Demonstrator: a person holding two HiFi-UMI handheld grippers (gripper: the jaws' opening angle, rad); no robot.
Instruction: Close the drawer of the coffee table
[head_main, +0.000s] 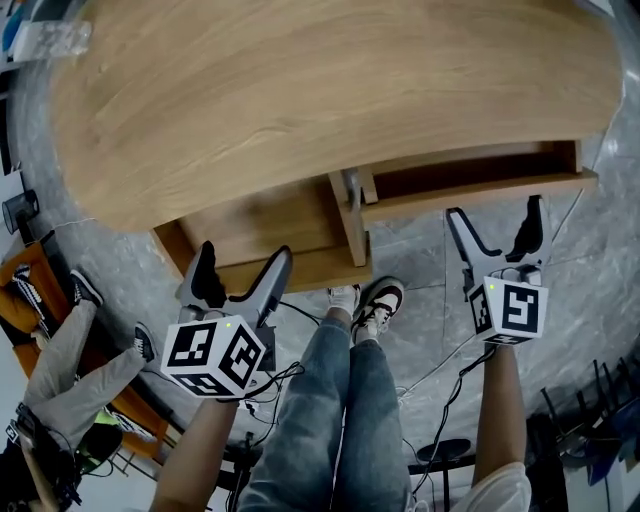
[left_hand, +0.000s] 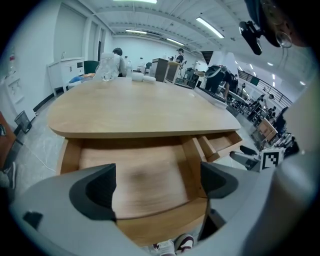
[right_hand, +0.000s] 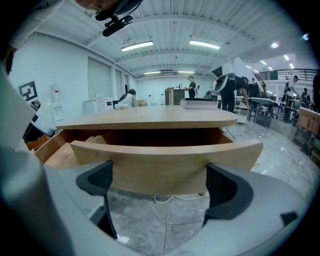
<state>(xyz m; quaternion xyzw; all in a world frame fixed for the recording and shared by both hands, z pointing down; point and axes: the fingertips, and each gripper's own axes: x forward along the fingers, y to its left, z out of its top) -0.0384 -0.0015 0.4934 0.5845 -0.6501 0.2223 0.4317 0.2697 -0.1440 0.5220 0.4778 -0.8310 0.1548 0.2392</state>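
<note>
Tabletop (head_main: 300, 90) overhangs open left drawer (head_main: 262, 222), right drawer (head_main: 470, 190); left gripper (head_main: 244, 255), right gripper (head_main: 494, 210) at front edges, jaws wide, empty.

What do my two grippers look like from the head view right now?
Both the left gripper and right gripper have grey curved fingers with black pads. Each carries a white cube printed with black square markers and a small green light. Black cables trail down from them. The forearms show no sleeves.
</note>
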